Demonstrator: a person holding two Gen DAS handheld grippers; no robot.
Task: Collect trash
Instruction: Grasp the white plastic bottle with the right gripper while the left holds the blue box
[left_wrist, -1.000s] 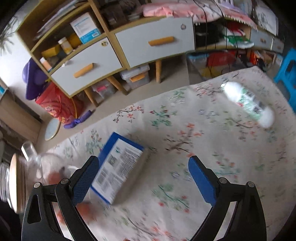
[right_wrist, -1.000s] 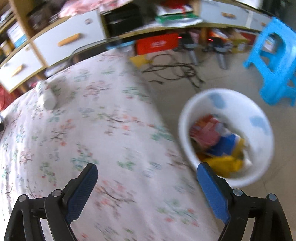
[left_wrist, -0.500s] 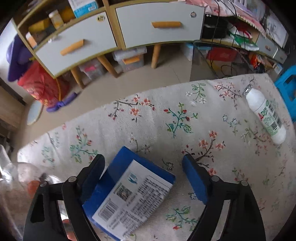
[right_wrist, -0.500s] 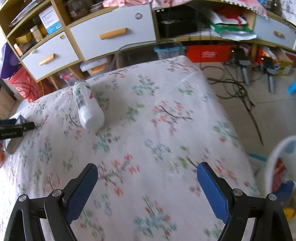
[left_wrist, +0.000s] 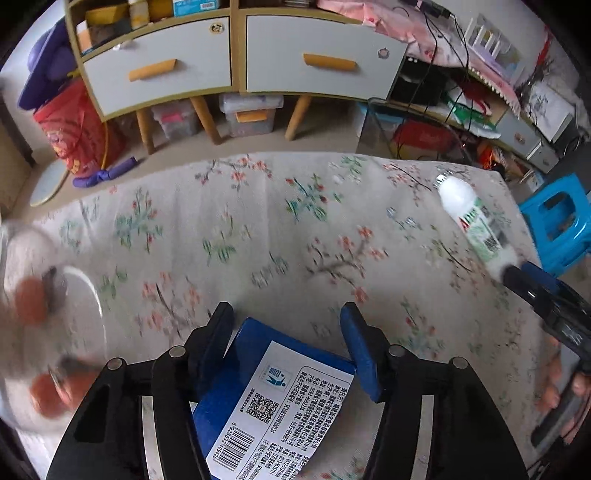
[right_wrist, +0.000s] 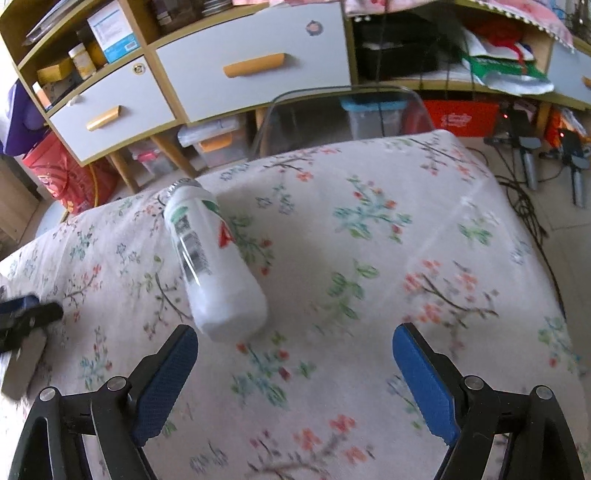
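Plainly, by label:
Table cover: a pale cloth (right_wrist: 369, 258) printed with small red, green and blue flower sprigs; soft and matte, draped over the table edge, smeared by motion blur in places.
Box: a flat rectangular blue carton (left_wrist: 273, 398), hard-edged, with a white printed label carrying a barcode, a QR square and dense text. It lies on the cloth at 6 o'clock in the left wrist view, between the left gripper's fingers.
Left gripper (left_wrist: 290, 345): black frame, blue textured pads. The jaws stand a little apart, one on each side of the box's far end; whether the pads touch the box I cannot tell.
Bottle: a smooth white plastic cylinder (right_wrist: 210, 258) with a green, red and black label and a ribbed cap, lying on its side on the cloth. In the right wrist view it sits at 10 o'clock, base toward the camera, just beyond the left pad.
Right gripper (right_wrist: 295, 376): jaws wide apart, holding nothing, over bare cloth.
Cabinet: a wooden frame (right_wrist: 184, 110) with grey-white drawer fronts and orange handles, at 12 o'clock.
Stool: bright blue moulded plastic (left_wrist: 557, 221), at 3 o'clock in the left wrist view.
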